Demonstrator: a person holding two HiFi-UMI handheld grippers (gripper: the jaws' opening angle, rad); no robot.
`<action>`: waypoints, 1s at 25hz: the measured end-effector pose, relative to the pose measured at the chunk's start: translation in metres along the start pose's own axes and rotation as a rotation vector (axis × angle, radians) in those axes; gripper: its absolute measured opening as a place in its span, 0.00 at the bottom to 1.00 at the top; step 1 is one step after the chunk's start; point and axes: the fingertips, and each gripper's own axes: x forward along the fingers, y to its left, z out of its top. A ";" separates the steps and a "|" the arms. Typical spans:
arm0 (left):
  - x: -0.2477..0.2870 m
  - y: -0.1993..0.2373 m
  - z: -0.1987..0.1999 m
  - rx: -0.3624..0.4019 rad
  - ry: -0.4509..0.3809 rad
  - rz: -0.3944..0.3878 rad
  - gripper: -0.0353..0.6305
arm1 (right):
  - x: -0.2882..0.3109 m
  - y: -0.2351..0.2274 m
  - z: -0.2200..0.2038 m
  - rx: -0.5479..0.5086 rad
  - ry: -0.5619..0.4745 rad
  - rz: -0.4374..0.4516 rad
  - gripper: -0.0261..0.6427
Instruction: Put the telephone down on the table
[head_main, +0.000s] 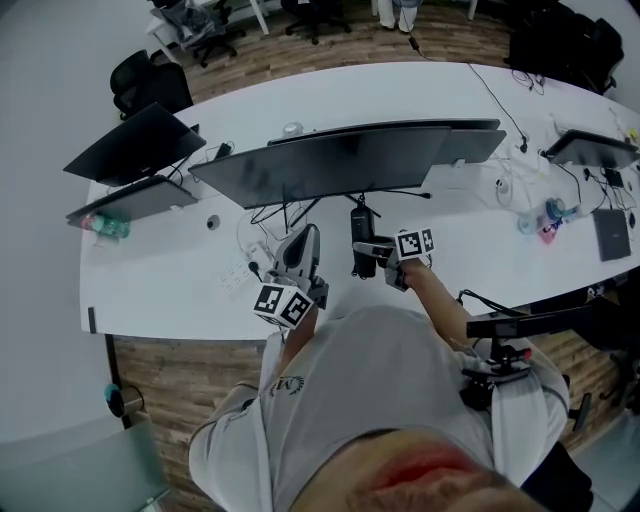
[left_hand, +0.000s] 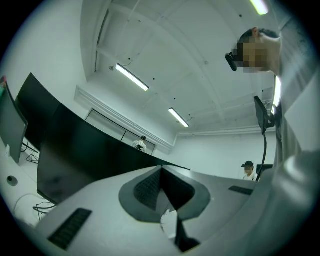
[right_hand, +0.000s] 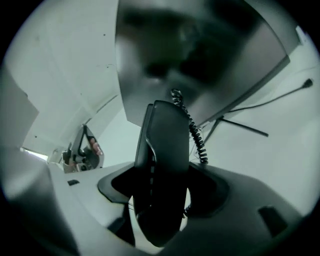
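White curved table (head_main: 170, 290) on a wood-plank floor (head_main: 330, 45). Right gripper (head_main: 374, 252): jaws clamped on the black telephone (right_hand: 162, 170), held upright over the table, coiled cord (right_hand: 196, 132) trailing. Left gripper (left_hand: 161, 185): jaws together, nothing between them, tilted toward the ceiling. Just beyond: wide monitor (head_main: 330, 165), loose cables, further screens.

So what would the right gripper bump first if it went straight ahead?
Probably the wide monitor: the right gripper, shut on the telephone handset, aims up at its screen. How far off is hard to tell.
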 end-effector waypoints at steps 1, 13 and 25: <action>0.000 0.000 -0.001 0.000 -0.001 -0.001 0.07 | 0.002 -0.015 -0.006 0.021 0.009 -0.023 0.48; -0.001 0.002 -0.002 0.004 0.009 0.001 0.07 | 0.005 -0.125 -0.065 0.076 0.190 -0.242 0.48; -0.001 0.003 -0.003 0.011 0.025 0.004 0.07 | 0.001 -0.181 -0.095 0.163 0.262 -0.375 0.48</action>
